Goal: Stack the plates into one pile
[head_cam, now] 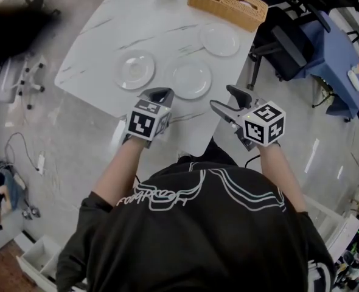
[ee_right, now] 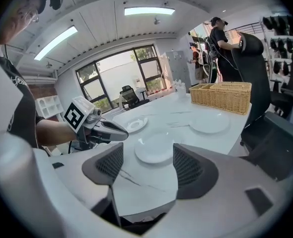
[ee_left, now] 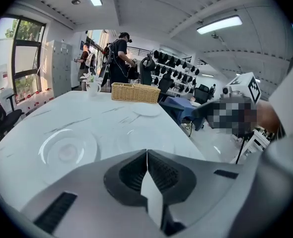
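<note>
Three white plates lie apart on the white marble table: a left plate, a middle plate and a far right plate. My left gripper hovers at the table's near edge, between the left and middle plates, jaws shut with nothing in them. Over the near right edge my right gripper is held open and empty. In the right gripper view the middle plate shows between the jaws. The left gripper view has the left plate ahead on the left.
A wicker basket stands at the table's far right edge. A black office chair and a blue-covered table are to the right. People stand by a rack beyond the table. A white chair base is on the floor, left.
</note>
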Demonstrator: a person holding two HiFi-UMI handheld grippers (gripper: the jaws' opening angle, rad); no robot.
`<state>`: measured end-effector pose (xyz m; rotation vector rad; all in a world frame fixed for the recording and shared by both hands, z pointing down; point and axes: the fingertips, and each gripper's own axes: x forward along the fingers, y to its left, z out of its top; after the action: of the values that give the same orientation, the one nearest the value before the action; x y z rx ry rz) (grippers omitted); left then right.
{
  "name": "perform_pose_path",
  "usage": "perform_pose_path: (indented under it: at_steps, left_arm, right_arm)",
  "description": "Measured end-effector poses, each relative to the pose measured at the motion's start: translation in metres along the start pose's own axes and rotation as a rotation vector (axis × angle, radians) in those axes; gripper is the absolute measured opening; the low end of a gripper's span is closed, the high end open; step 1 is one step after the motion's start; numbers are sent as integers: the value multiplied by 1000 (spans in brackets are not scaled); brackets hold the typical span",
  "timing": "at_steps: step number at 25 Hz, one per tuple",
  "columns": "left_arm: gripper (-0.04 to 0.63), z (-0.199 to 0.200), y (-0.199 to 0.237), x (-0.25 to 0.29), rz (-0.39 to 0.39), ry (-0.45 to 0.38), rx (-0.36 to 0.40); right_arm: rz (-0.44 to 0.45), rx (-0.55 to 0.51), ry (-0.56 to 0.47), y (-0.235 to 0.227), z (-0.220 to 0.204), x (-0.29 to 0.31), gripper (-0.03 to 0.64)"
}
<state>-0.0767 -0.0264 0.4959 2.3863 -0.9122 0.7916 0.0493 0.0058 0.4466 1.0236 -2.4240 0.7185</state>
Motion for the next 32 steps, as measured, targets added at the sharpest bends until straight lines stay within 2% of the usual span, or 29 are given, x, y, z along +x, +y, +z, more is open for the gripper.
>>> perform_pose_path:
  at_steps: [6,17,32]
  left_arm:
    - [25,-3,12,24,27,51,-10]
    - [25,-10,24,48,58,142,-39]
    - [25,-16,31,56,52,165,-97]
  right_arm:
    - [-24,74,54,-32,-11,22,322]
    - [9,109,106,-56,-13,43,322]
    - [93,234,120,-63,-17,59,322]
